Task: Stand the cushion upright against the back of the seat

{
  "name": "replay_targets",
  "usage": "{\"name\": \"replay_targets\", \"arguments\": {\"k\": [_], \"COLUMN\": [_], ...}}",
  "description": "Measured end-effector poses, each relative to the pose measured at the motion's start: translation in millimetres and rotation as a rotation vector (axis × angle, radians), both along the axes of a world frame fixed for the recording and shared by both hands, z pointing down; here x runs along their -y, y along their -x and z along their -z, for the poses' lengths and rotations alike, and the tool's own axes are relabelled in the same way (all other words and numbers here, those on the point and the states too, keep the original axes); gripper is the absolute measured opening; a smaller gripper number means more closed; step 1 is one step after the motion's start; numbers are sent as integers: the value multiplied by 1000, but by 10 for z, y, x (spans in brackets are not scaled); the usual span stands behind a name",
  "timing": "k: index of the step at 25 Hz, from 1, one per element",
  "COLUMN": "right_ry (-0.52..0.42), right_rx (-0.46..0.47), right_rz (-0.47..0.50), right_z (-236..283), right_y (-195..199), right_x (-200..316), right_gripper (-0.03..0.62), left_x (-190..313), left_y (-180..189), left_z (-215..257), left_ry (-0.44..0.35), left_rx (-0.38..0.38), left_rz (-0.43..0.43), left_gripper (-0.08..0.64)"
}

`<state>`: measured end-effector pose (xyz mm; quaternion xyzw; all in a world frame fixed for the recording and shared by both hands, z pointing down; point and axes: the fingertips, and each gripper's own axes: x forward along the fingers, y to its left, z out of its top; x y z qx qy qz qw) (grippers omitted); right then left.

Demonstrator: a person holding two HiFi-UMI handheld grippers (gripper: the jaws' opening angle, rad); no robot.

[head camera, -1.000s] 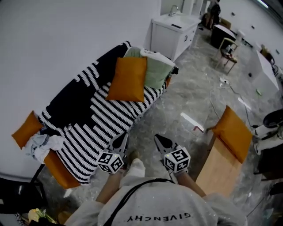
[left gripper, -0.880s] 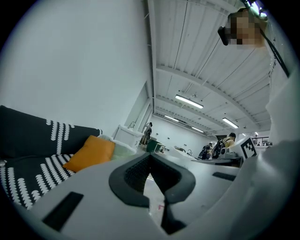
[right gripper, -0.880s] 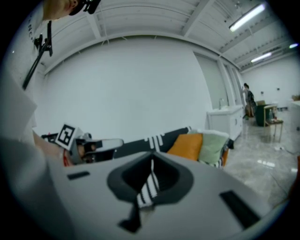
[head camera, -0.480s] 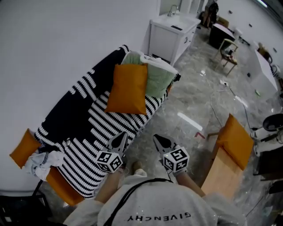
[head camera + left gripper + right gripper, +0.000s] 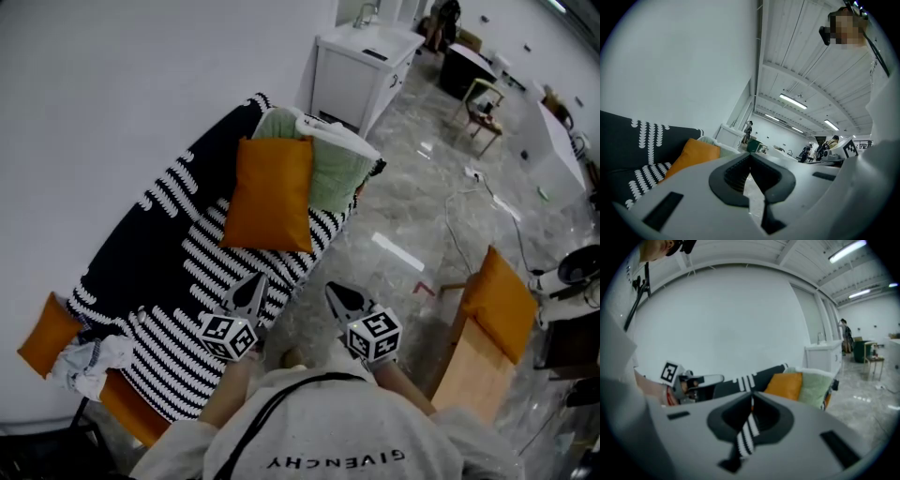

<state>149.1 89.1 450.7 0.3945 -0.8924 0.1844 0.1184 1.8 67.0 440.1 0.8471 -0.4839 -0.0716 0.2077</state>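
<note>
cushion (image 5: pixel 270 194): orange, square (on striped sofa (image 5: pixel 216 267)) | left gripper (image 5: pixel 257 279), right gripper (image 5: pixel 331 288): pressed together

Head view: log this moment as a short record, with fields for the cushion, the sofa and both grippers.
cushion: orange square fabric cushion, on the seat, overlapping a pale green cushion
sofa: draped in a black-and-white striped throw, along the white wall
left gripper: shut, empty, short of the cushion
right gripper: shut, empty, over the grey floor
task step: cushion not yet grasped
</note>
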Motion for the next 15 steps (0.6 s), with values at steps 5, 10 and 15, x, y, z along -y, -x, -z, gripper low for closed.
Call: {"name": "replay_targets", "arguments": {"k": [5,10,15], "right_ry": [20,23,25], "right_rx": [24,47,61], "right_rz": [-30,2,95], "right_z": [-42,-81,-107], "right_y": [-97,-68,110], "right_x": [133,417,815], "right_gripper": [20,20,19], "left_x": [76,192,372], "left_y": [-33,33,123], "left_z": [-39,-17,-48], "left_ry": [10,-7,-11], "left_rx": [-9,-16,-34], "left_rz": [0,41,103], "left_gripper": [25,25,25]}}
